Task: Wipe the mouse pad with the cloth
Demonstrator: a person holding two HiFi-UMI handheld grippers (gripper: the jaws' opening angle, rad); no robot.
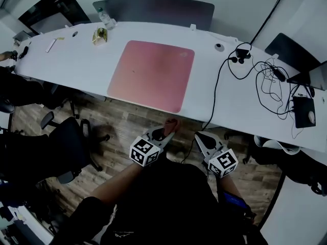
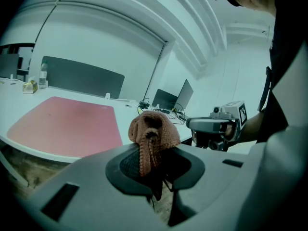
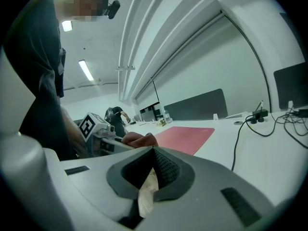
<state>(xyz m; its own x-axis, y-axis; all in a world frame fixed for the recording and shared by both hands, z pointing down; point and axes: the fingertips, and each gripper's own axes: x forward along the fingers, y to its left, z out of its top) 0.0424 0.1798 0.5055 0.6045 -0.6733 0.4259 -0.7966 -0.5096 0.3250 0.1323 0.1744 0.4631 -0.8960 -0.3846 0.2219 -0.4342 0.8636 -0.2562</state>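
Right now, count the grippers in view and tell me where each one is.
2. The left gripper sits off the desk's near edge, below the mouse pad, shut on the cloth. The right gripper is just right of it, jaws together and empty. No others show.

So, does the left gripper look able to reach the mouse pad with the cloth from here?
Probably yes: the left gripper holds the cloth just short of the desk edge, and the mouse pad lies bare straight ahead, with nothing between them.
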